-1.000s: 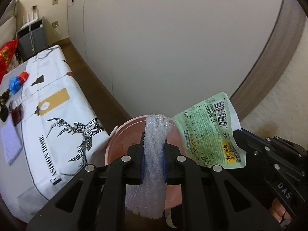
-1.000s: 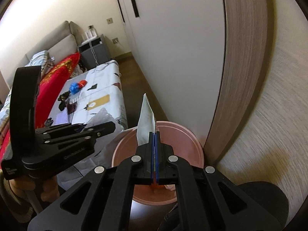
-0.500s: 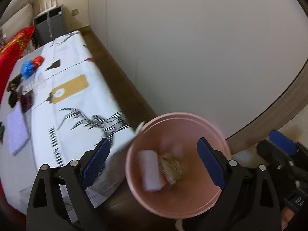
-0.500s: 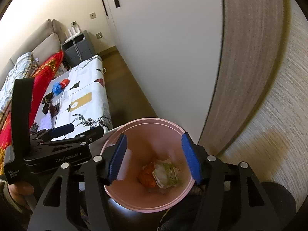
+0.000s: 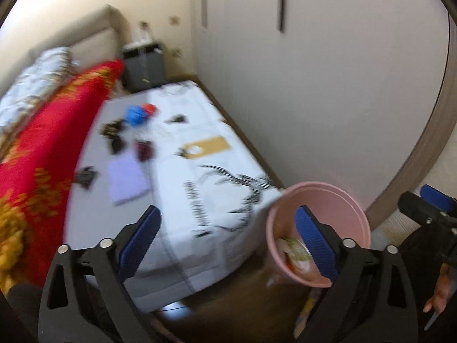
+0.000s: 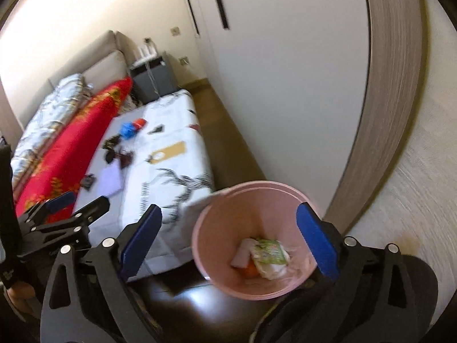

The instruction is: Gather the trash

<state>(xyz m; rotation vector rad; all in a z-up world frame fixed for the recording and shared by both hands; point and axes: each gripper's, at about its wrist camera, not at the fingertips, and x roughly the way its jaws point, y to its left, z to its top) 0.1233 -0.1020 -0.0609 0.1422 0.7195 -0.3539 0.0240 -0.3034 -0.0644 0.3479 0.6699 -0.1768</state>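
Green packet clearer from right wrist.

1. Black lettering runs down the white bed cover, lower middle of the left wrist view; motion blur leaves it unreadable.
2. The same lettering shows left of centre in the right wrist view, also too blurred to read.
3. A green and white wrapper lies in the pink bin, lower centre of the right wrist view; its print is too small to read.
4. Faint pale marking on the left gripper, lower left of the right wrist view, cannot be read.
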